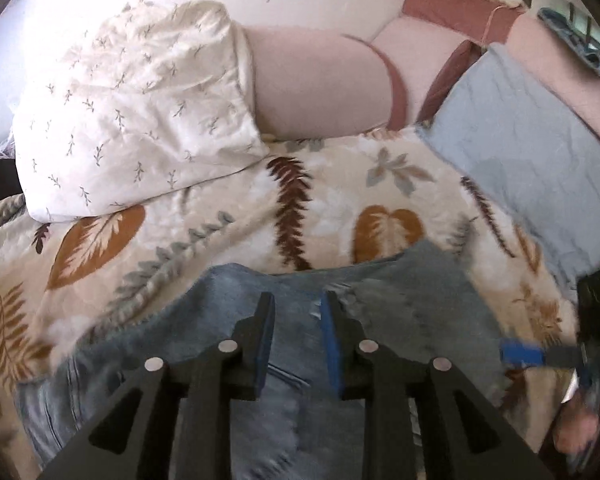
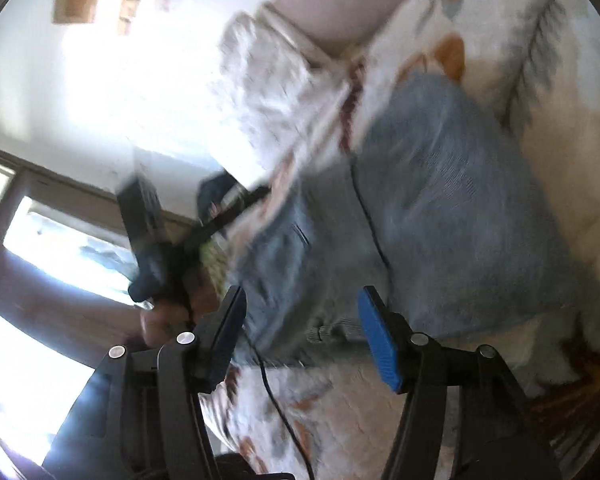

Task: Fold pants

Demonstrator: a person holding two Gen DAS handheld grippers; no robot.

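Here the pants, pale blue denim, lie bunched on a leaf-printed bedspread, directly under and ahead of the left gripper. Its jaws stand narrowly apart, with a slim gap between the blue pads and denim showing through that gap, though the pads do not appear to press on the cloth. In the right wrist view the same pants spread out ahead of the right gripper, whose jaws stand wide apart, nothing between the pads but the near edge of the denim lying below them. A thin dark cord runs across the pants and down between those jaws. To the left of the right gripper a hand grips the handle of the left gripper, much blurred. Beyond the left gripper's tips, past the pants, a white pillow with small sprig marks rests on the bedspread; to the upper right a light blue pillow lies at an angle. Farther right, the other gripper's blue pad shows at the frame edge. No writing or labels can be read, and no containers can be made out.
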